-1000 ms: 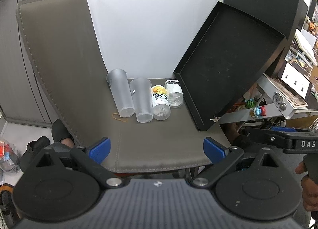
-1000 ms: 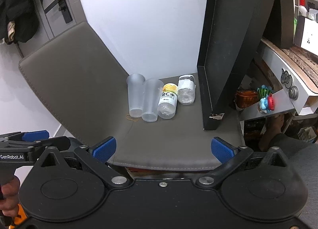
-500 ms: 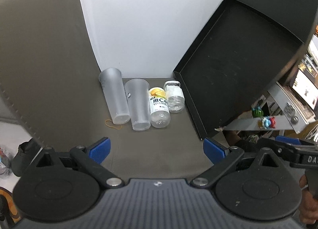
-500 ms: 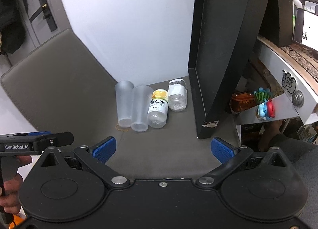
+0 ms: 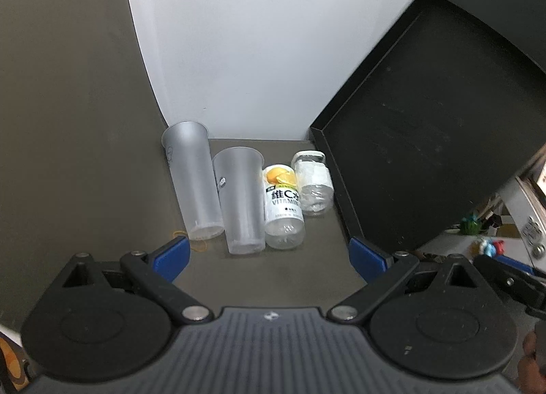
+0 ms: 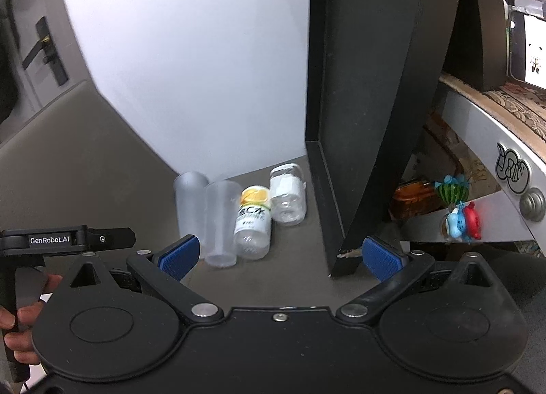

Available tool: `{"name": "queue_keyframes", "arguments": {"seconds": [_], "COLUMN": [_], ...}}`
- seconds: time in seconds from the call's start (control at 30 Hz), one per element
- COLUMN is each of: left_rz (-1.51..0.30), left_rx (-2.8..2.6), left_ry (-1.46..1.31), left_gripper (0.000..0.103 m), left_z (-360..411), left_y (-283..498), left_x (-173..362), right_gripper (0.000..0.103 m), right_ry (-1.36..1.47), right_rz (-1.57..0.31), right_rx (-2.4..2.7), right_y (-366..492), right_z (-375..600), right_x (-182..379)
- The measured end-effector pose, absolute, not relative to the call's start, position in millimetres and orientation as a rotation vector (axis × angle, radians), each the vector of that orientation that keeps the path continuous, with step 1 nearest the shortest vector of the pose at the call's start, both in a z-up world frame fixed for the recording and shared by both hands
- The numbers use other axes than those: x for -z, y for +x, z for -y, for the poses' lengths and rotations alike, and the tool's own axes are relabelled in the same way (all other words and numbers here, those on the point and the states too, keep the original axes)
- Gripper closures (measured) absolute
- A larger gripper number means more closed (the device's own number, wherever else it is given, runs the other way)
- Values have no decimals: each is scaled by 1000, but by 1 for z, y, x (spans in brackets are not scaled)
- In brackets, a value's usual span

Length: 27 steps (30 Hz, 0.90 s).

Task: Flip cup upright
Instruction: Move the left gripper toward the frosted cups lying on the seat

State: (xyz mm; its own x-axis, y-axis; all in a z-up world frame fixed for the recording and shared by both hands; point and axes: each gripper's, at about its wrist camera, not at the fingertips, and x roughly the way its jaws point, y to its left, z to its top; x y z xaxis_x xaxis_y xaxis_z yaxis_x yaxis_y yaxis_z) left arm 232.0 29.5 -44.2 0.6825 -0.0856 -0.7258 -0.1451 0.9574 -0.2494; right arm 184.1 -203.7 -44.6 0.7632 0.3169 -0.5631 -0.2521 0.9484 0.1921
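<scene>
Two frosted plastic cups lie on their sides on the grey seat, side by side: the left cup (image 5: 192, 185) (image 6: 189, 202) and the right cup (image 5: 240, 204) (image 6: 221, 223), bases toward me. My left gripper (image 5: 269, 259) is open and empty, just short of the cups. My right gripper (image 6: 279, 257) is open and empty, also close in front of them. The left gripper's body shows in the right wrist view (image 6: 65, 240).
A vitamin water bottle (image 5: 283, 211) and a clear jar (image 5: 312, 187) lie right of the cups. A black tray (image 5: 426, 144) leans upright at the seat's right edge. A rubber band (image 5: 198, 243) lies by the left cup. The chair back (image 5: 68, 121) rises on the left.
Both grippers have moved forward toward the cups, which now look larger and nearer. The cups and bottles have not moved.
</scene>
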Motion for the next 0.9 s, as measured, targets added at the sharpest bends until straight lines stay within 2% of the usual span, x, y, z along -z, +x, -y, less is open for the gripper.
{"name": "queue_keyframes", "arguments": {"seconds": [0.5,0.63,0.9], "left_rz": [-889,-919,-994], "left_rx": [-139,-168,-233], "left_ry": [-385,-382,-417], "left_gripper": [9,14,31], "left_z": [-52,-57,-74], "left_y": [309,327,355], "left_x": [84,99,132], "right_gripper": [1,1,1], "right_ry": [120,120,85], "right_rz": [-615,-648,-701], "right_rx": [-214,-207,-201], "right_y": [209,211,211], "right_z": [187,178,166], "right_x": [68,81,100]}}
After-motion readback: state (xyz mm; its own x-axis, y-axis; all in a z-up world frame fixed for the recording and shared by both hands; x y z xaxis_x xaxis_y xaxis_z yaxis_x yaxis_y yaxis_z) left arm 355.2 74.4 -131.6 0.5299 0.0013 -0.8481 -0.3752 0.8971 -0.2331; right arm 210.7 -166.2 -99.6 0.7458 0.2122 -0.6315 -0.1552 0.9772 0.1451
